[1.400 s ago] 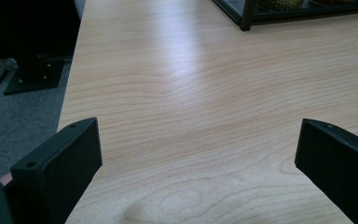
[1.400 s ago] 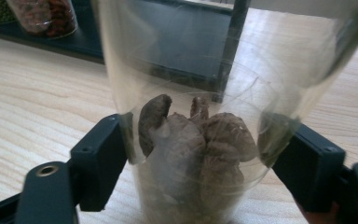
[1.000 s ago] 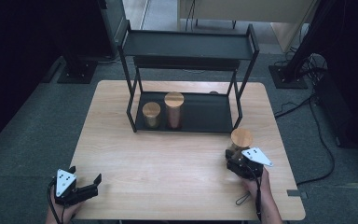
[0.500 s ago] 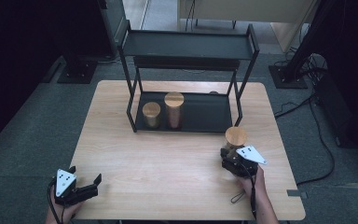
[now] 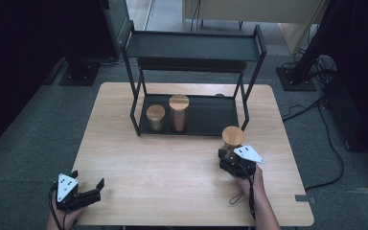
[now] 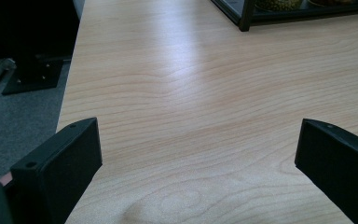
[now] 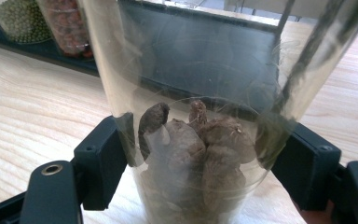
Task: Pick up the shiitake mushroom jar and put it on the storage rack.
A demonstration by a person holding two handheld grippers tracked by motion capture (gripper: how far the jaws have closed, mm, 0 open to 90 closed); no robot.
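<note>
Near the right front of the pale, wood-grained table [image 5: 172, 163], your right gripper [image 5: 231, 158] has its two black jaws pressed against the sides of a clear, round jar [image 7: 191, 116], one flat pad on each side of the smooth wall. From the right gripper view you can see brown, wrinkled, lumpy pieces [image 7: 196, 149] piled in the lower part of that jar, with the upper part see-through. From above, the jar shows a round, light wooden lid [image 5: 232, 136] and stands just in front of the right front leg of the rack [image 5: 191, 48], outside it. That rack is thin black metal, with a flat upper shelf and a dark lower tray resting on the table. Two more wooden-lidded jars stand close together on the left part of the tray: a shorter jar [image 5: 155, 118] that the right gripper view shows holding small green round grains, and a taller jar [image 5: 178, 113] just to its right with reddish contents. Your left gripper [image 5: 84, 194] sits at the left front corner of the table, well apart from the jars, its blocky matte black jaws spread wide with bare wood grain between them. A grey three-cornered plate tops each gripper, and a thin dark cable loops on the table by your right hand.
</note>
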